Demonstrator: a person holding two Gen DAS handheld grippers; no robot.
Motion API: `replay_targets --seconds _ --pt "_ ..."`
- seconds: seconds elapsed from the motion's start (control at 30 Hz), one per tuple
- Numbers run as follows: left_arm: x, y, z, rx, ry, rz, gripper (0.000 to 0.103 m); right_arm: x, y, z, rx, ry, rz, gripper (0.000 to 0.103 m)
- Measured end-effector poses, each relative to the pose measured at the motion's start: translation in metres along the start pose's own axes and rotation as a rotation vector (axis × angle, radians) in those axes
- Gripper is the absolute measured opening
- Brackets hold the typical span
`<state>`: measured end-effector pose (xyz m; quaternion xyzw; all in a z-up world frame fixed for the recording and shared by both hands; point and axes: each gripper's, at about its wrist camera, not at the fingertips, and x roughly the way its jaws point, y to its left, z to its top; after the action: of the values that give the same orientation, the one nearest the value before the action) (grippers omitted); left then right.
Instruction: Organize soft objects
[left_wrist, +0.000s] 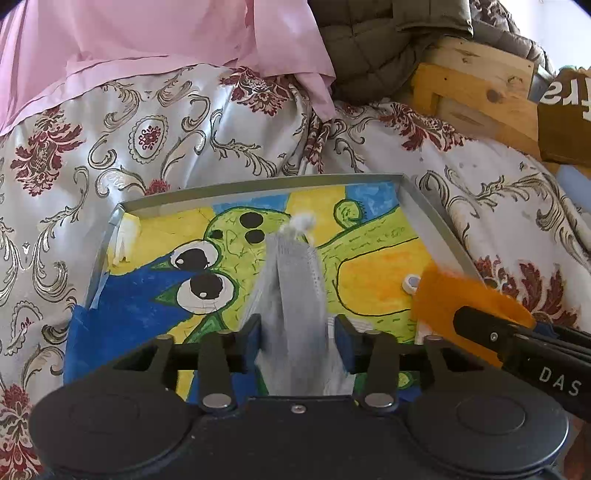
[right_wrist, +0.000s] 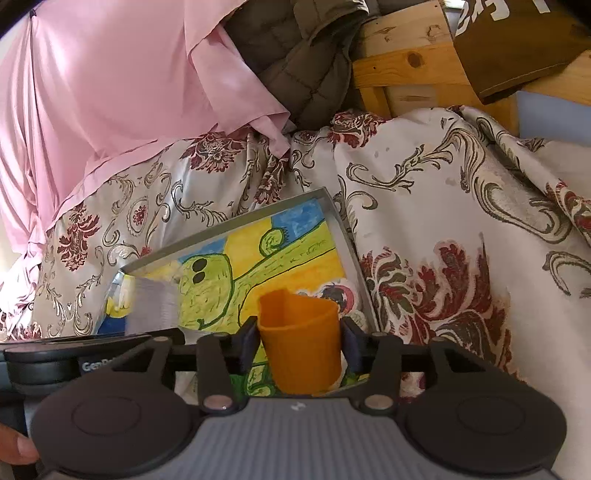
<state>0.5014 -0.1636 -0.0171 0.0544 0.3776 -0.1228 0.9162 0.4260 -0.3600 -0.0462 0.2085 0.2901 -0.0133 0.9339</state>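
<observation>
A shallow grey tray (left_wrist: 258, 184) with a bright painted picture on its floor lies on the bed. My left gripper (left_wrist: 297, 332) hovers over its middle. A folded grey cloth (left_wrist: 295, 288) stands between the jaws, which are apart and not pressing it. A white tuft (left_wrist: 303, 221) shows at its far end. My right gripper (right_wrist: 299, 339) is over the tray's (right_wrist: 229, 225) right part. An orange felt piece (right_wrist: 299, 343), curled like a cup, stands between its parted jaws with a slim gap at the right pad. From the left wrist, the orange felt (left_wrist: 454, 291) appears at the right.
A floral satin bedspread (left_wrist: 184, 122) surrounds the tray. A pink sheet (left_wrist: 129, 37) and an olive quilted jacket (left_wrist: 369, 44) are heaped behind it. A wooden frame (left_wrist: 472, 88) and a brown lettered box (left_wrist: 565, 122) stand at the back right. A small white ring (left_wrist: 410, 282) lies in the tray.
</observation>
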Motion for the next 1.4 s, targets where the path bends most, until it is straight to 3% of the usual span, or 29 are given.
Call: replay_targets --seconds 0.27,0.63,0.9,1.2,1.4 --pt "-0.029 0.001 0.004 0.000 -0.045 0.030 0.067 -0.026 0.001 0.007 -0.006 -0.065 0.027 0.075" --pt "-0.126 0.022 -0.002 -0.131 -0.203 0.027 0.088 -0.110 0.012 0.017 -0.042 -0.222 0.071 0.102" --pt "-0.209 0.020 -0.035 -0.227 -0.316 0.013 0.100 -0.181 0.022 -0.001 -0.071 -0.335 0.096 0.103" --pt "-0.277 0.010 -0.099 -0.255 -0.402 0.023 0.102 -0.248 0.040 -0.053 -0.186 -0.408 0.108 0.103" --pt "-0.311 0.010 -0.148 -0.264 -0.437 0.043 0.102 -0.280 0.043 -0.092 -0.202 -0.401 0.122 0.103"
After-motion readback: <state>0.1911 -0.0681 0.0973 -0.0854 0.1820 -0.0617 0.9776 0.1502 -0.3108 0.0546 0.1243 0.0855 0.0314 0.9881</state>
